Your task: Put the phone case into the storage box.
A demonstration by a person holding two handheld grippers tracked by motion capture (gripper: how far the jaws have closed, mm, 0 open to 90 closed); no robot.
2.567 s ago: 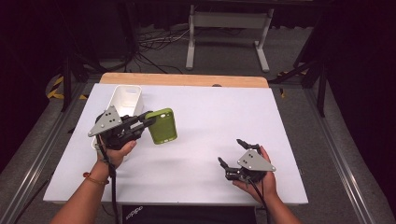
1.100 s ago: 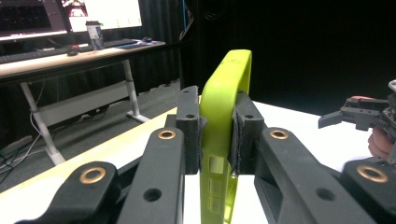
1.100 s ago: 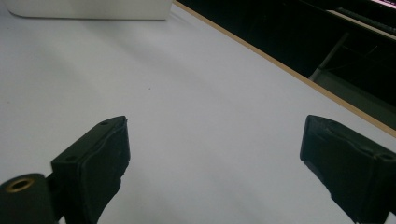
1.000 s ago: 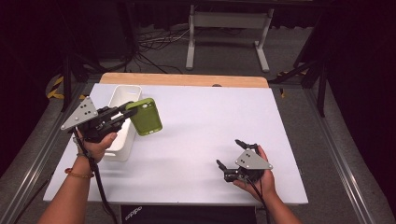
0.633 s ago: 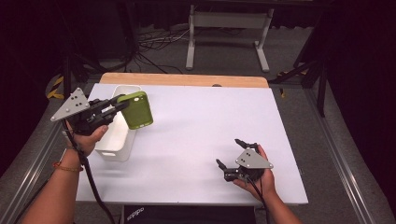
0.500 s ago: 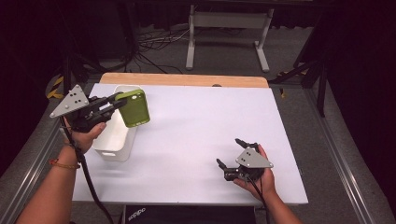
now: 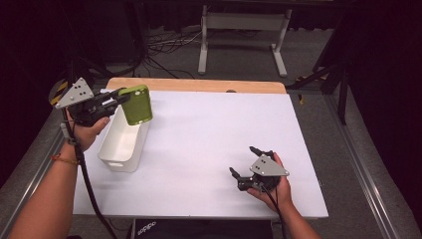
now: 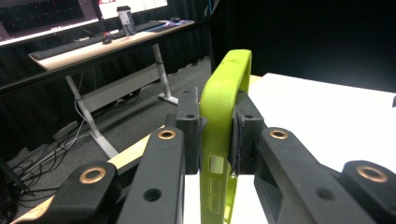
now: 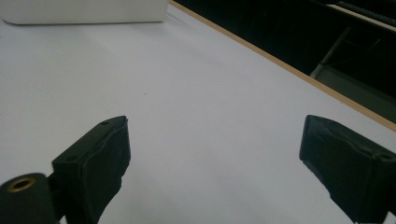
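Note:
A lime-green phone case (image 7: 137, 103) hangs in the air over the far end of a white rectangular bin (image 7: 121, 144) at the table's left. My left gripper (image 7: 121, 95) is shut on the case's edge. In the left gripper view the case (image 8: 223, 116) stands upright, pinched between the two black pads, and my left gripper (image 8: 216, 135) points toward the table's far edge. My right gripper (image 7: 245, 166) rests on the white tabletop near the front right, held in a hand. Its jaws stand wide apart with nothing between them, as the right gripper view (image 9: 212, 154) shows.
The white tabletop (image 7: 214, 129) has a wooden strip (image 7: 196, 84) along its far edge. A desk frame (image 7: 241, 35) and cables lie on the floor beyond. The bin's side (image 9: 84, 11) appears at the top left of the right gripper view.
My left gripper has carried the green case leftward and toward the far end of the bin, rising a little. The right gripper has stayed in place.

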